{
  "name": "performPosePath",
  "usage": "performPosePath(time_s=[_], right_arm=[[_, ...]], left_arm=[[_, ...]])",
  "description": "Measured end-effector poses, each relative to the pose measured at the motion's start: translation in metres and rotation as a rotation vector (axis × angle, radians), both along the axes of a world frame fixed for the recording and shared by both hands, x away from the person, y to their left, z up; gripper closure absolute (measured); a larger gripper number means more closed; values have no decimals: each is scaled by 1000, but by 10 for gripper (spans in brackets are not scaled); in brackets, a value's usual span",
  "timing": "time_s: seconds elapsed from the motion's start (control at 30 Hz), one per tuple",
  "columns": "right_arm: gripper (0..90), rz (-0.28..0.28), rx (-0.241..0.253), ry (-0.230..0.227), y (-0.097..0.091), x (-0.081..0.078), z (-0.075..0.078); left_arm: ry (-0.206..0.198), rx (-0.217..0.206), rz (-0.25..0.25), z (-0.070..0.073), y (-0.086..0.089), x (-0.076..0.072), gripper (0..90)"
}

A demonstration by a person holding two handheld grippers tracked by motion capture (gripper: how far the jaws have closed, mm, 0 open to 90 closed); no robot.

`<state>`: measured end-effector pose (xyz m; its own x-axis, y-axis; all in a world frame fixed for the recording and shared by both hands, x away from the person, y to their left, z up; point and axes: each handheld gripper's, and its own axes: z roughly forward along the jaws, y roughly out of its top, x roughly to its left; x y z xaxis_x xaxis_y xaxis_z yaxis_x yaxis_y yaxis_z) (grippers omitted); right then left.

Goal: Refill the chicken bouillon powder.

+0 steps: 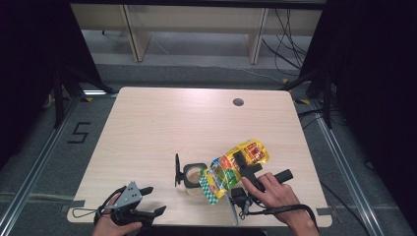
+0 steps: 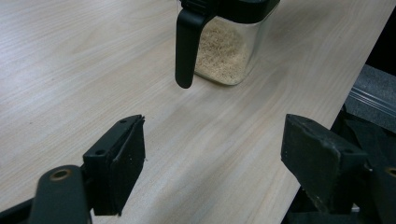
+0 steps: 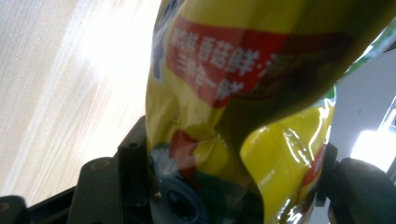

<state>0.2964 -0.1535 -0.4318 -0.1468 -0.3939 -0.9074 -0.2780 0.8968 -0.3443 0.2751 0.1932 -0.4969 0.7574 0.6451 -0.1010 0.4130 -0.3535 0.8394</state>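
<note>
Over at the near left corner of the desk [image 1: 147,123], your left tongs [image 1: 147,199] sit low by the edge, jaws spread wide with nothing between them. In the left gripper view those tongs [image 2: 212,163] look across bare wood toward the jar [image 2: 224,46], which stands well ahead of them, untouched, its black handle [image 2: 184,51] hanging down the near side and pale grains showing through the clear wall.

Move toward the middle of the high view and there's that jar [image 1: 194,175] again, upright, lid flipped open to its left, standing near the front edge of the desk. Touching its right side is the pouch [image 1: 231,169], a yellow pack with red and green print, tilted so its lower end dips over the jar's mouth.

Further right, your right tongs [image 1: 241,162] are clamped on the pouch, your hand [image 1: 273,194] behind them. The right gripper view confirms it: the pouch [image 3: 243,107] is squeezed between both pads, crumpled where they pinch it.
</note>
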Motion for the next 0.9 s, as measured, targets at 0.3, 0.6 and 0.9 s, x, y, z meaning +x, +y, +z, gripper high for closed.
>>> performPosePath(time_s=[0.3,0.6,0.9], right_arm=[[374,13,-19,-5,1,0,1],[374,21,-18,-2,1,0,1],[374,20,-15,-3,1,-1,1]], left_arm=[[1,0,1,0,0,0,216],[2,-1,1,0,0,0,216],[1,-1,1,0,0,0,216]])
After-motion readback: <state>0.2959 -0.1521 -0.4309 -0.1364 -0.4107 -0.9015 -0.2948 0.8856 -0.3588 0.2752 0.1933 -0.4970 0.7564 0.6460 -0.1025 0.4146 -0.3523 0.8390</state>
